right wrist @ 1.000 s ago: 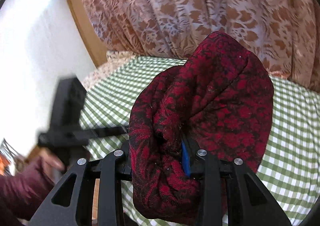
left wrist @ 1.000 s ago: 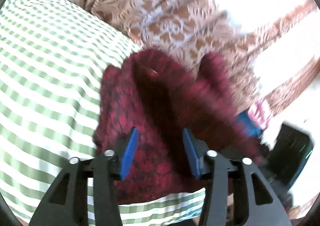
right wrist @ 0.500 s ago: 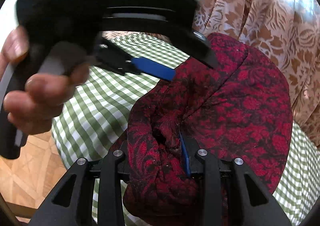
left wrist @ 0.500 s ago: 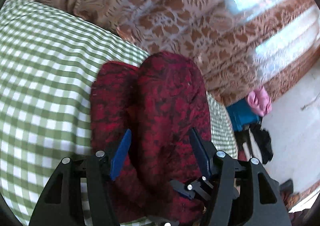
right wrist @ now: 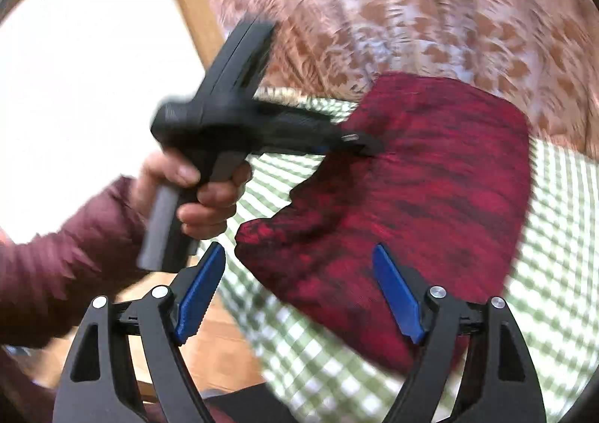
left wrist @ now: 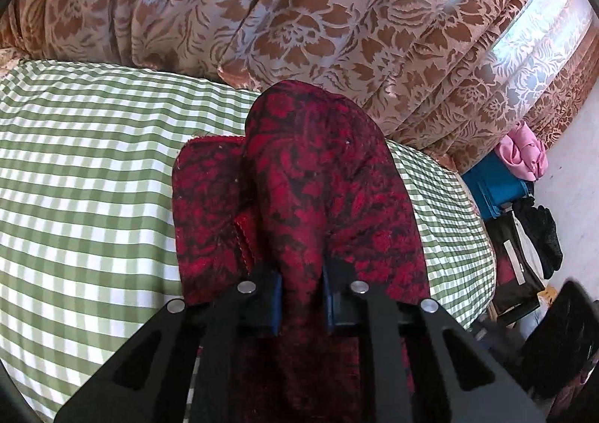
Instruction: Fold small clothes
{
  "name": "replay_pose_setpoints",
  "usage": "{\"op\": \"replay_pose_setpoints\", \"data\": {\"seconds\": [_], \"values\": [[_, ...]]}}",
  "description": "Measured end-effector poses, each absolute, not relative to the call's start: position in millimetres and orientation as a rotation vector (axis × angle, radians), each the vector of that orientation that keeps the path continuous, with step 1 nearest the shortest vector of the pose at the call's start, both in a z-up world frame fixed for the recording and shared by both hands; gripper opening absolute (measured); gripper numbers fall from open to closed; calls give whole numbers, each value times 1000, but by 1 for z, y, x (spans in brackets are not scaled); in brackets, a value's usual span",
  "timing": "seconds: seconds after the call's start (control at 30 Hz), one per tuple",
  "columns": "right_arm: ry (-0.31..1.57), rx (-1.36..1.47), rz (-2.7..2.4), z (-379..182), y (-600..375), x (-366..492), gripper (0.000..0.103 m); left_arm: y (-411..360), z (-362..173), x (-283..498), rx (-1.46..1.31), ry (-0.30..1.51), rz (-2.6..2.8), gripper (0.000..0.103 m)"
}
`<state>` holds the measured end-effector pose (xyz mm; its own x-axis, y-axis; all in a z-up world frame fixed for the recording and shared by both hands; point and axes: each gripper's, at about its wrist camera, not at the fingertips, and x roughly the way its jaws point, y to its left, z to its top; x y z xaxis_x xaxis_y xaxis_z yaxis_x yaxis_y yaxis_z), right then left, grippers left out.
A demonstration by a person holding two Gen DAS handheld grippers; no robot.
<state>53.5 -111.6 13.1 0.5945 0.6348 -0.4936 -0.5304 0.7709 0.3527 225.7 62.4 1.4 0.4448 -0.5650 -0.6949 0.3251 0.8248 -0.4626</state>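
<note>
Left gripper (left wrist: pixel 301 297) first: its jaws are closing, and the blue pads already pinch a raised ridge of the red patterned cloth (left wrist: pixel 318 179) between them. The right gripper (right wrist: pixel 299 292) has its jaws opening, blue pads wide apart with nothing pressed; the cloth's near edge shows between them, though through the blur of the right wrist view it looks to lie below rather than in contact. The cloth sits bunched and partly doubled over on the green checked tablecloth (left wrist: pixel 86 179), near the table's edge. In that same blurred view a hand (right wrist: pixel 198 194) in a maroon sleeve (right wrist: pixel 63 265) grips the left tool's handle, its tip buried in the cloth's upper edge. Behind hangs a brown floral curtain (left wrist: pixel 299 11); off right, a pink bundle (left wrist: pixel 522 155) on something blue (left wrist: pixel 494 187).
</note>
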Motion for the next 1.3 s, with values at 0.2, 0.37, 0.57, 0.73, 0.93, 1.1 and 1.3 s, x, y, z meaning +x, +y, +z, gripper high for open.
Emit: {"op": "replay_pose_setpoints", "data": {"seconds": [0.2,0.37,0.57,0.73,0.93,1.1,1.3], "values": [[627,203,501,17,-148,65,74,66,5,225,-242,969,-527,15],[678,22,407,-7,-92,98,71,70,-12,236,-117,1006,-395,19],[596,-201,262,-43,-42,100,72,77,-46,238,-173,992,-304,26],[627,-178,330,-37,-60,90,73,64,-34,218,-96,899,-312,26],[704,73,468,9,-109,93,77,66,-27,212,-86,859,-346,26],[609,241,308,47,-135,128,77,64,-27,213,-96,847,-355,26],[710,302,139,11,-118,213,77,67,-38,218,-123,845,-350,26]]}}
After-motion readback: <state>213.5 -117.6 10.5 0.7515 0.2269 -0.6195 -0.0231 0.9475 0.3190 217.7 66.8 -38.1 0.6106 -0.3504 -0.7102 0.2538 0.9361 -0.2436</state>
